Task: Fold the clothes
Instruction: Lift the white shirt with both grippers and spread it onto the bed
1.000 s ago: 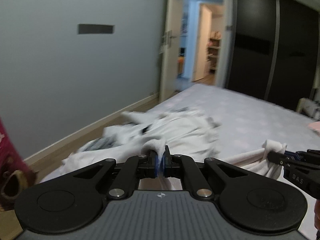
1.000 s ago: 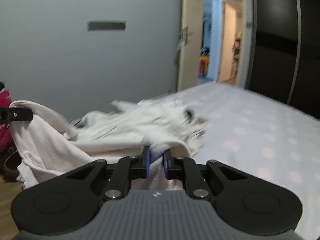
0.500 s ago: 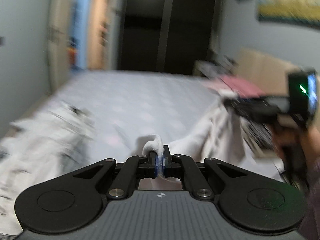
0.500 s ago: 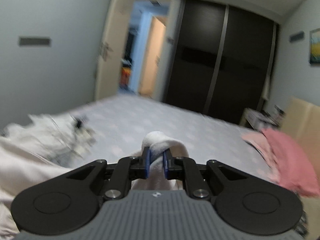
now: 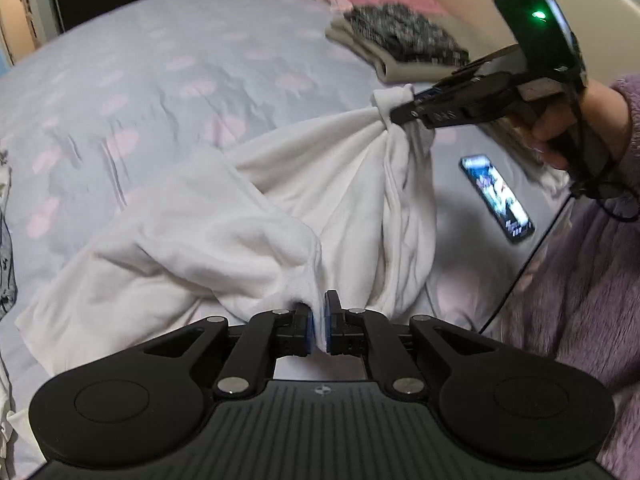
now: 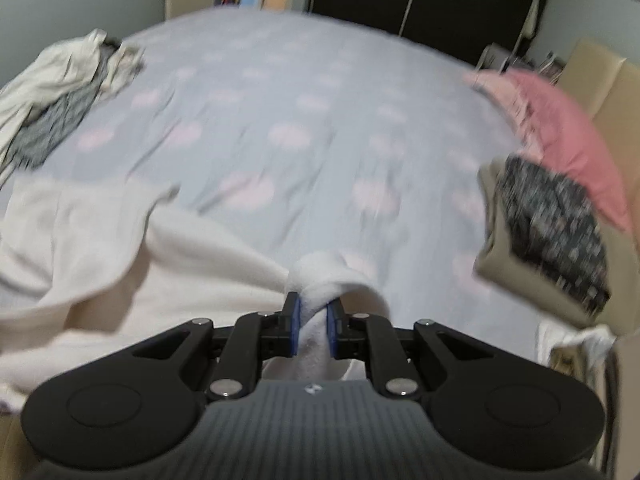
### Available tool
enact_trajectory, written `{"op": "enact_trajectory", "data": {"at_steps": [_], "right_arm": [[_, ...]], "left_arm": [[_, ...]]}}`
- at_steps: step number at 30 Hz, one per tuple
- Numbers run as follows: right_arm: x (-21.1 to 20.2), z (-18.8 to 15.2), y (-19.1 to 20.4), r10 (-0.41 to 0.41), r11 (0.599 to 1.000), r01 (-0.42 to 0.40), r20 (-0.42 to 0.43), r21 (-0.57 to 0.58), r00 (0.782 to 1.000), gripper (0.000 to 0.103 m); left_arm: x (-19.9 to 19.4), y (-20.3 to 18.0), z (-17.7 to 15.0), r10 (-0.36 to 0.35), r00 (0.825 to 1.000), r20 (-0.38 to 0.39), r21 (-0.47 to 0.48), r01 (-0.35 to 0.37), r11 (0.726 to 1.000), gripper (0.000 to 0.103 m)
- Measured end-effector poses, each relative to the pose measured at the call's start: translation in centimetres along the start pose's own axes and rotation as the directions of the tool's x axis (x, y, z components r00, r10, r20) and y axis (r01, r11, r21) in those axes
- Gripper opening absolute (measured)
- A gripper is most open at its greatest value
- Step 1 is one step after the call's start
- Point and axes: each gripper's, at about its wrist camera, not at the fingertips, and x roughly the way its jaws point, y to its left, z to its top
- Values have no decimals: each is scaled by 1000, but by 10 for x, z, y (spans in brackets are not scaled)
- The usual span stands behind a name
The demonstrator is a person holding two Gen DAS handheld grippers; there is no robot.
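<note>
- We had the left gripper (image 5: 316, 326) clamped on a bunched edge of the white garment (image 5: 224, 232), low over the near edge of the bed (image 5: 168, 80), with its fingers aimed across the bed.
- Our right gripper (image 6: 311, 330) was pinched shut on another bunch of the same garment; the left view showed it held higher, off toward the right edge, with the cloth gathered to a knot at its tip (image 5: 394, 114).
- The garment hung between the two grips, the rest slumped in loose folds on the near part of the bed, not flat.
- We judged the step as spreading the garment out for folding. The next move likely called for pulling the grips apart to take out the slack, then lowering it flat on bare sheet.
- The person's hand (image 5: 560, 124), in a purple sleeve (image 5: 580, 280), held the right tool level.
- A phone (image 5: 496, 198) lay on the bed just beside the hanging cloth, so we would need to keep the garment off it.
- Farther off, a folded stack (image 6: 548, 236) sat by the right edge, with a pink pillow (image 6: 560, 132) beyond it.
- A loose pile of clothes (image 6: 60, 96) lay at the far left corner.
</note>
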Motion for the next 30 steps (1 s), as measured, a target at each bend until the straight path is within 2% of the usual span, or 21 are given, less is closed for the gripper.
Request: {"op": "enact_trajectory", "data": {"at_steps": [3, 4, 8, 9, 13, 15, 16, 19, 22, 23, 24, 25, 26, 30], "right_arm": [[1, -1, -5, 34, 999, -34, 0, 24, 999, 18], [1, -2, -7, 46, 998, -46, 0, 32, 999, 23], [3, -4, -13, 91, 994, -91, 1, 65, 996, 39], [3, -4, -15, 103, 992, -102, 2, 73, 995, 40], [4, -6, -22, 148, 984, -147, 5, 105, 989, 50], [6, -7, -25, 172, 977, -171, 3, 124, 985, 59], [15, -6, -28, 195, 970, -190, -20, 154, 981, 66], [37, -6, -31, 253, 947, -229, -85, 227, 964, 68], [56, -10, -29, 291, 931, -245, -146, 272, 945, 65], [59, -12, -29, 296, 929, -245, -160, 278, 942, 49], [62, -14, -28, 300, 927, -244, -172, 284, 938, 37], [64, -14, -28, 301, 927, -243, -178, 286, 937, 25], [63, -11, -30, 297, 926, -241, -168, 290, 940, 24], [59, -2, -37, 279, 924, -230, -128, 304, 952, 19]], "left_arm": [[0, 6, -1, 2, 999, -40, 12, -2, 1000, 17], [-3, 5, 5, 6, 999, -42, 14, -5, 1000, 19], [-10, 19, 13, 61, 998, -6, 14, -61, 998, 48], [-13, 24, 15, 81, 997, 6, 1, -81, 997, 51], [-1, 60, 22, 139, 990, 5, -112, -138, 984, 52], [15, 80, 29, 138, 990, -4, -179, -137, 974, 56], [24, 89, 32, 135, 991, -10, -209, -134, 969, 56], [59, 111, 40, 118, 991, -57, -294, -130, 947, 56], [91, 127, 45, 103, 989, -105, -355, -134, 925, 45], [98, 132, 46, 93, 989, -117, -379, -131, 916, 31], [101, 135, 46, 82, 990, -117, -399, -123, 909, 16], [104, 137, 47, 78, 990, -114, -411, -119, 904, 12], [105, 138, 48, 87, 990, -113, -412, -127, 902, 5], [88, 139, 57, 141, 989, -40, -424, -145, 894, 3]]}}
